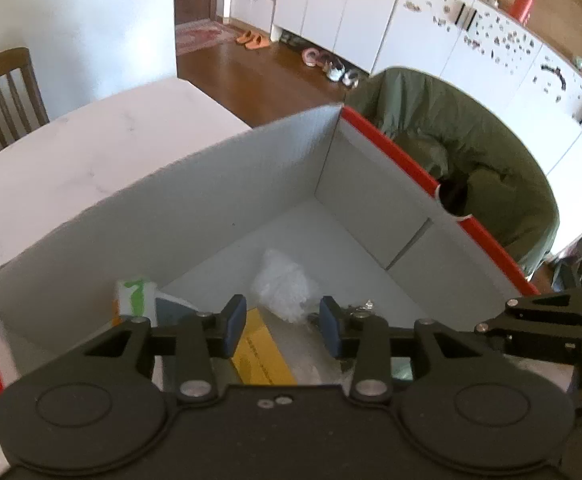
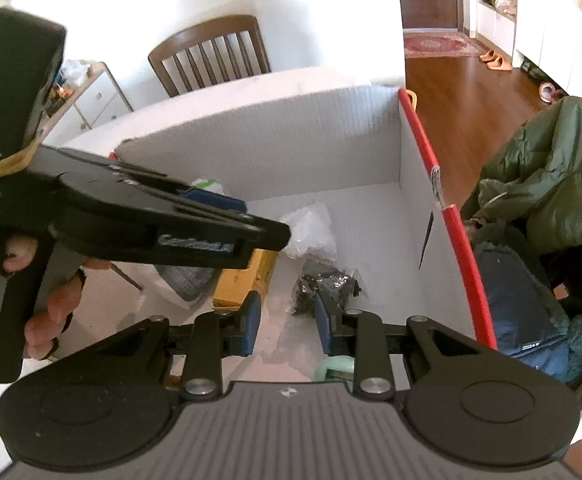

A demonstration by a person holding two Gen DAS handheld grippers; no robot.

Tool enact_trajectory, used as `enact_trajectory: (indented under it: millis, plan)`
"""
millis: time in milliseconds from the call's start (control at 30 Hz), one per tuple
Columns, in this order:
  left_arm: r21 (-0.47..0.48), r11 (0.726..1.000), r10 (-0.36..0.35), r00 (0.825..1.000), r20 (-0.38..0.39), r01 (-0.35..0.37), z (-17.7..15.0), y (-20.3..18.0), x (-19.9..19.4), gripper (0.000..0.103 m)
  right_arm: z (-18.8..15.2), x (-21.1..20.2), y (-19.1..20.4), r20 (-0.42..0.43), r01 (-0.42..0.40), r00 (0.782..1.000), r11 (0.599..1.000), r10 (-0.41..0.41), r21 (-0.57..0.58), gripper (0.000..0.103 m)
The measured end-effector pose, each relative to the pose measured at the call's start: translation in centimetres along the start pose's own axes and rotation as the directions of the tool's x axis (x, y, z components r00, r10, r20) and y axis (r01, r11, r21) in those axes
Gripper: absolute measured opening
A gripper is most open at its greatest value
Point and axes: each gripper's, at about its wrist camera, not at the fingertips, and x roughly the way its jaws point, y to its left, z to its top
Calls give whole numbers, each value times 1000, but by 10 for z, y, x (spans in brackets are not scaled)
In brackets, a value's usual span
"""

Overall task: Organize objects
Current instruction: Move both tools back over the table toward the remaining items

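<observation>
We hold both tongs over the white box with red rims. Left gripper released, nothing between pads; yellow carton below it, white crumpled bag just ahead. Right gripper released, black bundle just ahead.

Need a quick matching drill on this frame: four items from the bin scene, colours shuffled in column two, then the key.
Items:
1. bin rim
2. crumpled bag
3. flat box
4. jacket draped behind the bin

Colours:
A. olive green
B. yellow
C. red
D. white

Pairs: 1-C, 2-D, 3-B, 4-A

Both the left gripper and right gripper hover open over the bin, holding nothing.
</observation>
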Motion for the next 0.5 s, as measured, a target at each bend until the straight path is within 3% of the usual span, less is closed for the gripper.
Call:
enact_trajectory:
  millis: [500]
  plan:
    - [-54,998,25,987,157,-17,-26,0,-85,41,0,-56,17,125,-37,991,999,38,-10,28]
